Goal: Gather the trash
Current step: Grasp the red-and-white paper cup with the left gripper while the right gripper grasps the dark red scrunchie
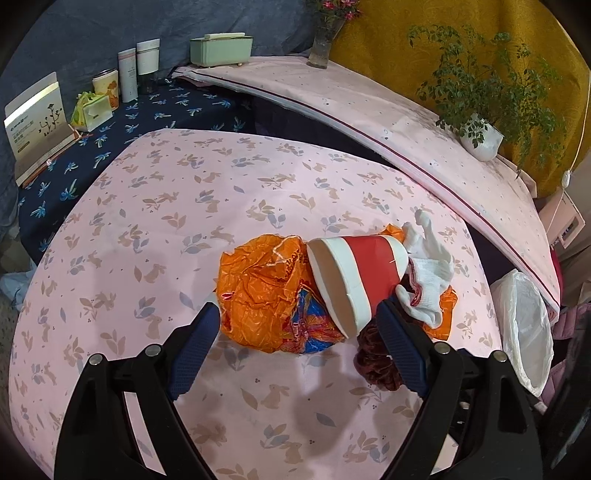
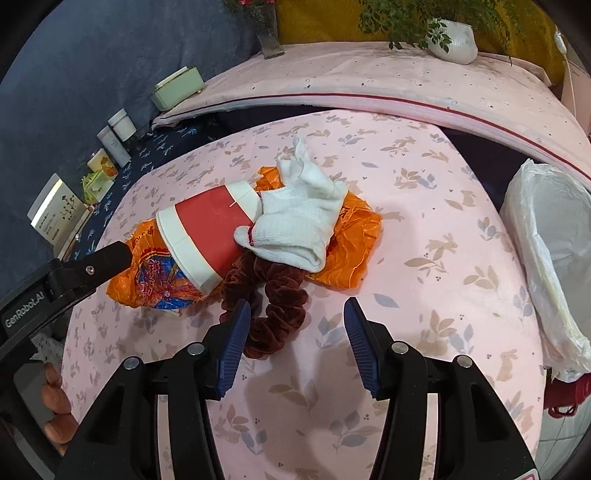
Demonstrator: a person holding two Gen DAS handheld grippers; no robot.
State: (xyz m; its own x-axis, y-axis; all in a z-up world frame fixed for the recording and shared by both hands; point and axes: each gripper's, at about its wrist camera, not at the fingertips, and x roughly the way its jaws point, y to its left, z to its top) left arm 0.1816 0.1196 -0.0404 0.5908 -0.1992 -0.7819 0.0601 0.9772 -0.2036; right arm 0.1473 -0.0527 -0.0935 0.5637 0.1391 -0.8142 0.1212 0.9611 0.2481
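A: Left hand-held gripper (image 1: 299, 317) first: jaws spread wide, nothing clamped. Blue pads either side of the crumpled orange plastic bag (image 1: 258, 291) and the red-and-white paper cup (image 1: 354, 277) lying on its side. Left pad just at the bag's edge, right pad over the dark red velvet scrunchie (image 1: 373, 354). Touching or not, can't tell.

B: And the right hand-held gripper (image 2: 297, 325)?

A: About half open, empty too. Left pad right up against the scrunchie, right pad over bare cloth. All of it on the table (image 2: 443, 280) with the pink rabbit-and-leaf print cloth.

B: Where's the trash sitting, then?

A: One pile, roughly mid-table. Bag at the bottom, cup on top of it, open mouth toward the left gripper. White knit glove (image 2: 299, 218) draped over the cup's base end and the bag. Scrunchie poking out from under the glove, on the near side.

B: Anywhere to dump it?

A: Bin with a white plastic liner (image 2: 546, 258) off the table's right edge, well apart from the pile. Farther back: pink padded ledge (image 2: 369, 85) with a white plant pot (image 2: 458, 44) and a glass vase (image 2: 269, 33), plus a pale green box (image 2: 177, 88).
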